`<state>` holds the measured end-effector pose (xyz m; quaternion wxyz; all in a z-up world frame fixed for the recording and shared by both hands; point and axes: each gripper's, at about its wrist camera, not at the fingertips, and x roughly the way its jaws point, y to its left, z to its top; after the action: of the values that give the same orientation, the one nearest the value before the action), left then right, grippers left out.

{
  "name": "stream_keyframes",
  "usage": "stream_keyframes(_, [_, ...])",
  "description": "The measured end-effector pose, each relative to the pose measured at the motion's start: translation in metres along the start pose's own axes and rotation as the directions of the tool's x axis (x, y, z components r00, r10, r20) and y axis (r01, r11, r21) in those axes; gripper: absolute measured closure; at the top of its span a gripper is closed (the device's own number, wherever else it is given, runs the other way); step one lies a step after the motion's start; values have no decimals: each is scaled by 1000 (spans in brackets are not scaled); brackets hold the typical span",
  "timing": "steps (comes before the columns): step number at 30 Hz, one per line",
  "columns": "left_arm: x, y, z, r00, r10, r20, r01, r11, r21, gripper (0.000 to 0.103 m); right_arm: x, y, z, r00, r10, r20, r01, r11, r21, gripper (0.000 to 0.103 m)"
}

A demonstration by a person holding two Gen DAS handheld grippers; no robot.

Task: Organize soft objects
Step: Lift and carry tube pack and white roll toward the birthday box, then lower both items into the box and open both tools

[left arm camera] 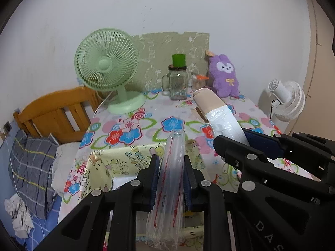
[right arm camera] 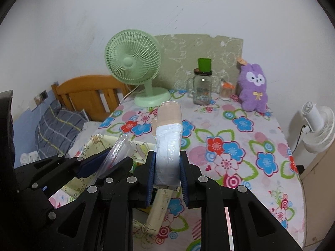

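The left gripper (left arm camera: pixel 170 167) is clamped on a clear plastic sleeve (left arm camera: pixel 171 163) with red lines inside, its pads pressed to both sides; the sleeve sticks up past the tips and hangs below them; just to its right the right gripper (right arm camera: pixel 167 167) is closed on a soft roll (right arm camera: pixel 168 133), white and plastic-wrapped where the pads pinch it, beige at the far end, which juts forward over the table (right arm camera: pixel 261 125); the two grippers sit side by side, nearly touching, above the table's near left corner, where a pale yellow printed cloth (left arm camera: pixel 117 161) lies draped over the edge; ahead the flowered tabletop is open across its middle and right; along the far edge by the wall stand a green fan (left arm camera: pixel 108 67), a glass jar (left arm camera: pixel 178 81) with a green cap and a purple plush (left arm camera: pixel 224 75), well apart from both grippers; off the left edge are a wooden headboard (left arm camera: pixel 54 110) and a checked pillow (left arm camera: pixel 31 167); beyond the right edge stands a white fan (right arm camera: pixel 318 129).
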<state>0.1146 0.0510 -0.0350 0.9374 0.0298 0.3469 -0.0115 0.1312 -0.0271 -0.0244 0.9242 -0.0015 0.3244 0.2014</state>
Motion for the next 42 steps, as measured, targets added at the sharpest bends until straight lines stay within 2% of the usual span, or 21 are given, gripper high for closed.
stream_keyframes(10, [24,25,-9,998,28,-65,-30,999,-24,82,30,18,-2,996,59,-63,-61,998,-32,78])
stream_keyframes(15, [35,38,-13,994,45,-96,-48,998,-27,78,44,29,-2,993,77,-88,-81,995,-51,78])
stream_keyframes(24, [53,55,-27,982,88,-165,-92,996,-13,63,71,47,-9,983,101,-154,-114,990,-77,78])
stream_keyframes(29, [60,64,-37,972,112,-206,-116,993,-5,45,84,57,-15,974,117,-193,-137,986,-98,78])
stream_keyframes(33, [62,69,-42,968,109,-226,-116,993,-19,40,90,62,-19,967,132,-220,-157,983,-100,77])
stream_keyframes(38, [60,66,-43,968,111,-225,-116,993,-12,35,93,62,-20,966,120,-230,-146,984,-101,71])
stream_keyframes(42, [60,65,-45,966,115,-230,-121,993,-13,33,89,60,-21,973,75,-218,-104,987,-122,60])
